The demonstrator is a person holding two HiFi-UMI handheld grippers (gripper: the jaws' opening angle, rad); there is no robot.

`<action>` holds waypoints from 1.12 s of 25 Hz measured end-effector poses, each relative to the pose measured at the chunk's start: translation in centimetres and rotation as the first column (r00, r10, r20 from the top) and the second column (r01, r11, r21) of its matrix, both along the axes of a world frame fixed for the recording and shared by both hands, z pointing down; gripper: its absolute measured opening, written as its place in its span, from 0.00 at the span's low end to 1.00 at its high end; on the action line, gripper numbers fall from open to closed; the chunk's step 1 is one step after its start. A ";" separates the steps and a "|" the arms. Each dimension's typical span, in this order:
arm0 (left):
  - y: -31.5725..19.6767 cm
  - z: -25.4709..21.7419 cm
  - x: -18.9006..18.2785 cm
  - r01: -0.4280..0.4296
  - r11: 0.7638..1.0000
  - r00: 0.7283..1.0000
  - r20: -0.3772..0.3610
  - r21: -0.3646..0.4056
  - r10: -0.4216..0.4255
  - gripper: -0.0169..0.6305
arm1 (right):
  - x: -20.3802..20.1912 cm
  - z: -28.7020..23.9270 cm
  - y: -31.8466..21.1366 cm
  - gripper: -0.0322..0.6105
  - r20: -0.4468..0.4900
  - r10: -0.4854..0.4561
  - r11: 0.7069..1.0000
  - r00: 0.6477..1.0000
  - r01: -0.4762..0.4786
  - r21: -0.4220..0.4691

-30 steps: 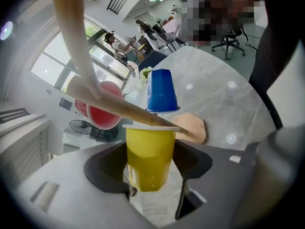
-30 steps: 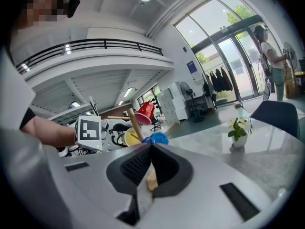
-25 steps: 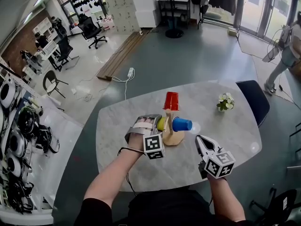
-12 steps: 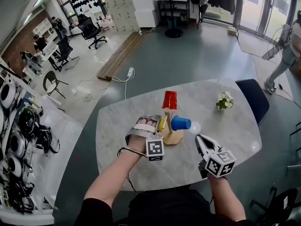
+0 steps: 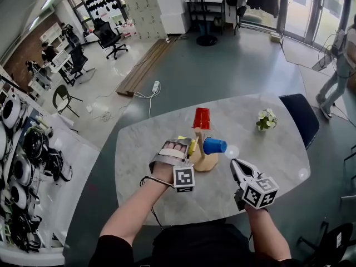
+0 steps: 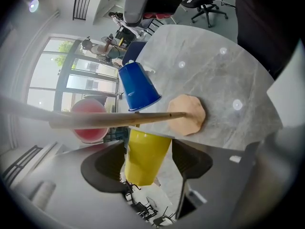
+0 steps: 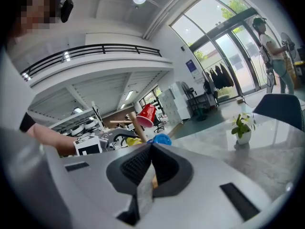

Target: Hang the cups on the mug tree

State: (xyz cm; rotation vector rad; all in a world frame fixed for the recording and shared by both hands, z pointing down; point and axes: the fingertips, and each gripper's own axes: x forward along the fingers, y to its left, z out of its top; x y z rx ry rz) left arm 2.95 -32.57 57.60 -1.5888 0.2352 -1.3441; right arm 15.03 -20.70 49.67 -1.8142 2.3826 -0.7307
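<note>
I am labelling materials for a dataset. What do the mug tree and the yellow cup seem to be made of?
The mug tree looks like unpainted wood: pale matt tan pole and base. The yellow cup is probably plastic: smooth, evenly coloured, slight sheen.

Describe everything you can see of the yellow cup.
The yellow cup is plain, smooth and tapered, plastic by its look, with no handle. It sits between the left gripper's jaws, whose pads press its two sides near the rim. Its rim end meets the wooden stem of the mug tree, opposite the blue cup, and its closed base points away from the stem. Whether a peg is inside it cannot be seen.
</note>
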 end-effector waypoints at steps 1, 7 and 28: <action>0.0 0.0 0.0 -0.003 1.000 1.000 0.000 0.002 0.003 0.49 | 0.0 -0.1 0.0 0.07 0.001 -0.001 1.000 1.000 0.001 0.002; 0.5 -0.8 0.0 -0.030 0.999 1.000 0.001 0.035 0.029 0.52 | -0.1 -0.5 -0.3 0.07 0.007 -0.012 1.000 1.000 0.011 0.012; 6.0 -8.2 -5.0 0.172 0.737 0.584 -0.534 -0.654 -0.611 0.51 | -2.7 -5.4 -2.1 0.07 -0.064 -0.242 0.960 0.968 0.249 0.132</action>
